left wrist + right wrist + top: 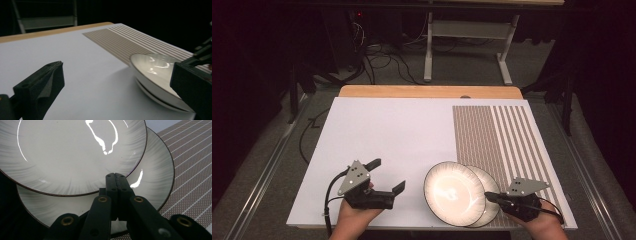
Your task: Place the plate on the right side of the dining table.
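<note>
Two white plates with dark rims lie stacked and offset near the table's front edge. The upper plate (451, 192) (155, 66) (70, 152) sits to the left on the lower plate (488, 181) (156, 172). My right gripper (487, 195) (115, 176) is shut, jaws pressed together with nothing between them. Its tips hover over the lower plate, right at the upper plate's near rim. My left gripper (386, 175) (115, 87) stands open to the left of the plates, above the white board, with nothing between its fingers.
A white board (387, 130) covers the wooden table (427, 91). A brown striped placemat (502, 135) (125, 40) (192, 170) lies on its right side, partly under the lower plate. Cables and a table frame stand on the floor beyond.
</note>
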The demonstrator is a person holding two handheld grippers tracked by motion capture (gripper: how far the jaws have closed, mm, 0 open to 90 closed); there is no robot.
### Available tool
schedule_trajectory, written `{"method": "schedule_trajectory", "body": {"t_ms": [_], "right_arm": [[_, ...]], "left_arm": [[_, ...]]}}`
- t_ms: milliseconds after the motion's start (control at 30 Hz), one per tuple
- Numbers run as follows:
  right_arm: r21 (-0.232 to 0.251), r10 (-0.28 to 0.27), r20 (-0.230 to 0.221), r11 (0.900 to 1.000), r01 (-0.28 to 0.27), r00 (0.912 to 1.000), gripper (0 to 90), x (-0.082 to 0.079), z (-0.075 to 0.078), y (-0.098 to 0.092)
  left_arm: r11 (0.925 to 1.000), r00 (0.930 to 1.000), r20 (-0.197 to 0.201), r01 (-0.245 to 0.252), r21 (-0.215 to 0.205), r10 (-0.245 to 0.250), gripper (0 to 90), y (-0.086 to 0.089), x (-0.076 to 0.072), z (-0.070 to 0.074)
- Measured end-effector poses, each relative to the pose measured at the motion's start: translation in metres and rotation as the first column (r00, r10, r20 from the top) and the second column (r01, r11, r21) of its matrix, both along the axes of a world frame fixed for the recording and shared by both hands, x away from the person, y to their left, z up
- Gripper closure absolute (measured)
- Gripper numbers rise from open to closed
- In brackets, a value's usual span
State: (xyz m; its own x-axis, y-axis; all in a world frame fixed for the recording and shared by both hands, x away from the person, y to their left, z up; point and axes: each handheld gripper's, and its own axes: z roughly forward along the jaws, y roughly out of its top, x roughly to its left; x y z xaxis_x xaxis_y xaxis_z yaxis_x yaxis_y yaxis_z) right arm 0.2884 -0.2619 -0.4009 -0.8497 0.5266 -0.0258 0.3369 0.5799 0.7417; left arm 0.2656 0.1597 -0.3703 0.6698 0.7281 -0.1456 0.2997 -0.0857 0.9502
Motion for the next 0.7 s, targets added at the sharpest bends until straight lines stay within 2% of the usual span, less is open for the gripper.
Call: {"method": "schedule_trajectory", "body": {"t_ms": [100, 200, 300, 333, 433, 533, 633, 667, 700], "right_arm": [[-0.006, 0.007, -0.002, 1.000, -0.007, 1.0000, 90.0, -0.001, 0.000, 0.002], [-0.010, 0.015, -0.004, 1.000, -0.015, 0.9999, 90.0, -0.001, -0.001, 0.005], [-0.016, 0.017, -0.007, 1.000, -0.017, 0.9998, 90.0, -0.001, -0.001, 0.007], [-0.016, 0.017, -0.007, 1.000, -0.017, 0.9998, 90.0, -0.001, -0.001, 0.007], [-0.015, 0.017, -0.005, 1.000, -0.017, 0.9998, 90.0, -0.001, -0.001, 0.008], [-0.019, 0.018, -0.001, 1.000, -0.018, 0.9998, 90.0, -0.001, 0.000, 0.008], [-0.016, 0.021, -0.003, 1.000, -0.021, 0.9998, 90.0, -0.002, -0.001, 0.009], [-0.019, 0.028, -0.001, 0.999, -0.028, 0.9996, 90.0, -0.002, 0.000, 0.010], [-0.020, 0.031, 0.003, 0.999, -0.031, 0.9995, 90.0, -0.002, -0.001, 0.011]], "left_arm": [[0.9980, 0.9973, -0.042, 0.060, -0.022, -0.061, 0.7, -0.019, 0.000, -0.003], [0.9933, 0.9896, -0.087, 0.115, 0.003, -0.115, 1.1, -0.044, -0.001, -0.008], [0.9885, 0.9819, -0.126, 0.147, 0.036, -0.141, 2.3, -0.060, 0.000, -0.014], [0.9855, 0.9764, -0.152, 0.163, 0.048, -0.154, 2.8, -0.066, 0.002, -0.018], [0.9812, 0.9654, -0.196, 0.186, 0.052, -0.172, 5.8, -0.073, 0.004, -0.024], [0.9789, 0.9494, -0.250, 0.203, 0.026, -0.190, 9.8, -0.078, 0.007, -0.030], [0.9772, 0.9390, -0.286, 0.210, 0.035, -0.191, 13.9, -0.081, 0.010, -0.035], [0.9752, 0.9308, -0.306, 0.219, 0.029, -0.201, 15.7, -0.082, 0.011, -0.036], [0.9746, 0.9259, -0.319, 0.222, 0.027, -0.202, 16.8, -0.083, 0.012, -0.037]]}}
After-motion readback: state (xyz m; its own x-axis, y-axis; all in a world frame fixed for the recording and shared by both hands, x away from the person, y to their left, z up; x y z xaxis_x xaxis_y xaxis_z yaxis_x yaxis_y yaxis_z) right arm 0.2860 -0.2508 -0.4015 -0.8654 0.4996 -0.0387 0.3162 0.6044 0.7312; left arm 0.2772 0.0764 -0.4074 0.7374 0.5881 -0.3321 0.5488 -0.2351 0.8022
